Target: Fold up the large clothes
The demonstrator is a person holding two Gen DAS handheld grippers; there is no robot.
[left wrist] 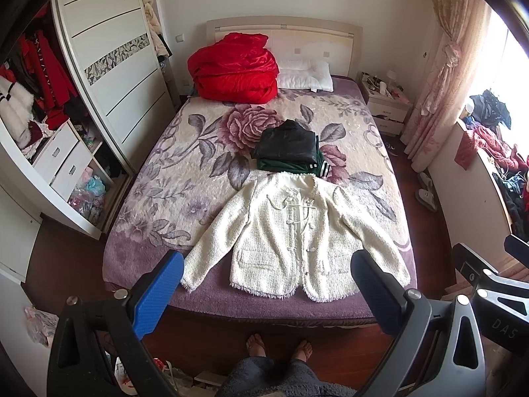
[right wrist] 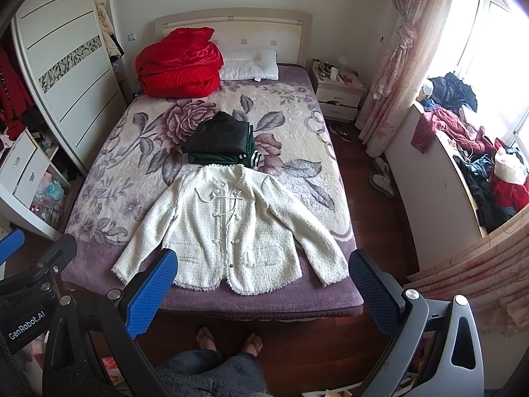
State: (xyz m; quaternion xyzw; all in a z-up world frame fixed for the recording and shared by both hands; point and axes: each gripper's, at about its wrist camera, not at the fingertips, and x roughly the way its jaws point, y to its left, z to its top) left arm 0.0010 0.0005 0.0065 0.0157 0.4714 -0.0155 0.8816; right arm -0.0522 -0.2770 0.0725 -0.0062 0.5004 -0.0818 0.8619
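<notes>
Jacket: cream tweed jacket [left wrist: 291,231] lies flat and face up on the near end of the bed [left wrist: 158,178], sleeves spread to both sides, hem toward the foot edge.
Wardrobe: white sliding-door wardrobe [left wrist: 109,63] stands at the far left, red garments hanging in its open part.
Left hand-held gripper: left hand-held gripper [left wrist: 264,297] hovers above the floor at the foot of the bed, blue fingers spread wide, holding nothing, apart from the jacket.
Quilt: red quilt [left wrist: 234,69] sits folded at the head of the bed, a white pillow [left wrist: 305,74] just beside it.
Folded stack: black garment [left wrist: 286,142] rests on a green garment [left wrist: 291,163], just beyond the jacket's collar.
Right hand-held gripper: right hand-held gripper [right wrist: 263,294] also hangs over the foot edge, fingers wide apart and empty.
Nightstand: white nightstand [right wrist: 337,94] stands right of the headboard, small items on top.
Window ledge: heaped clothes [right wrist: 476,155] cover the ledge at the far right, beside the pink curtain [right wrist: 393,66].
</notes>
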